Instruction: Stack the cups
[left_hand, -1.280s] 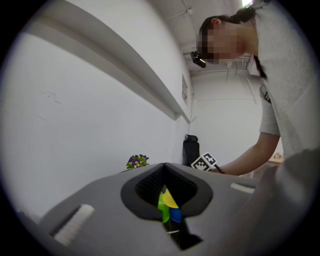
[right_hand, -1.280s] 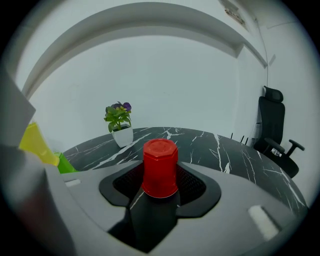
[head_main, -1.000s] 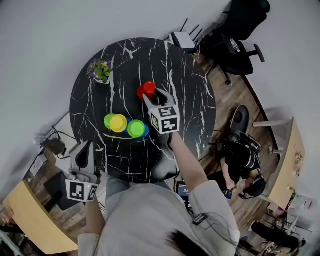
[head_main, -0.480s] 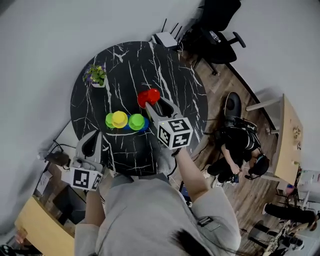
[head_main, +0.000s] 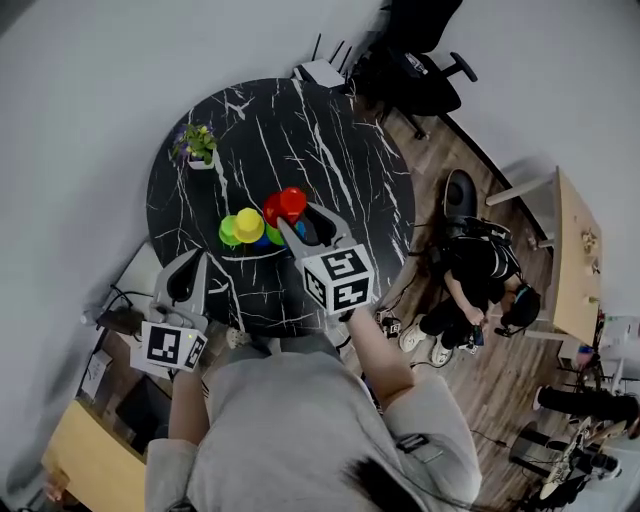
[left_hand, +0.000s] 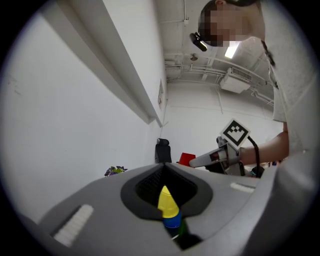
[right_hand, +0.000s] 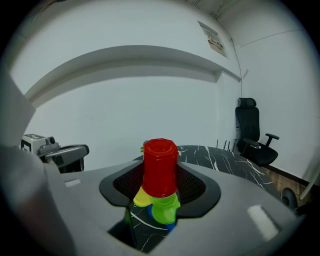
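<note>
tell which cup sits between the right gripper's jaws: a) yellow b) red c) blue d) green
b: the right gripper view shows the red cup upside down between the jaws of the right gripper.

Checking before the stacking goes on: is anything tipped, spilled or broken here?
Nothing stands out: the red cup is held base-up in the right gripper, the other cups stand together on the table, nothing spilled.
</note>
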